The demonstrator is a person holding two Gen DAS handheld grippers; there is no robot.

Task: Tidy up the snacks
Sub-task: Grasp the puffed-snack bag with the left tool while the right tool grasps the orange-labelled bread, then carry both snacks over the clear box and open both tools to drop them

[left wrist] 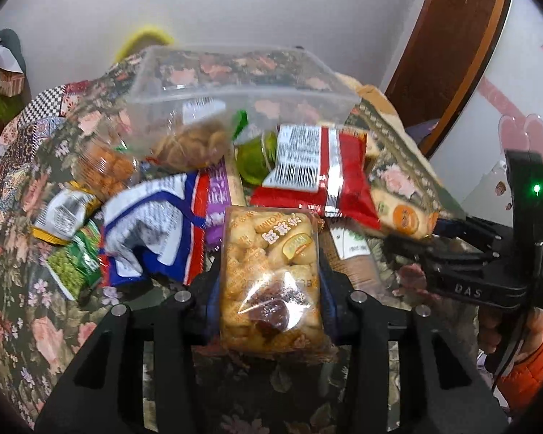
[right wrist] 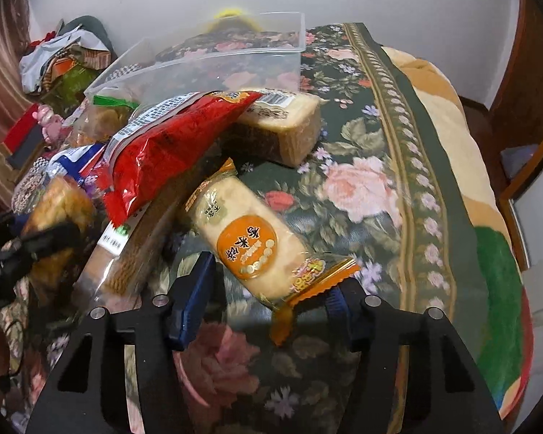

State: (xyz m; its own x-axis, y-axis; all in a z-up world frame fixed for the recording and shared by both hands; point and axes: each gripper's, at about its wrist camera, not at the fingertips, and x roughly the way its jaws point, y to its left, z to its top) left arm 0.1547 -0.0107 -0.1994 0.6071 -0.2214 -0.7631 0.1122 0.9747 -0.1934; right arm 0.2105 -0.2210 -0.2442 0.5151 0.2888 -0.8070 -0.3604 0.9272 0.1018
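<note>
Left wrist view: biscuit pack (left wrist: 271,278), long axis pointing away from camera, clamped at both sides in left claw (left wrist: 268,282), above floral cloth (left wrist: 47,325). Right wrist view: rice-cracker pack (right wrist: 246,242), lying diagonally on cloth, near end between right claw (right wrist: 271,289) pads; grip indeterminable.

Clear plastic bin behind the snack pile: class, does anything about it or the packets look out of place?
Yes. The clear plastic bin sits tilted and looks nearly empty, while the snacks lie heaped on the floral cloth in front of it. The red packet leans across other packs, label side up in the left wrist view.
</note>
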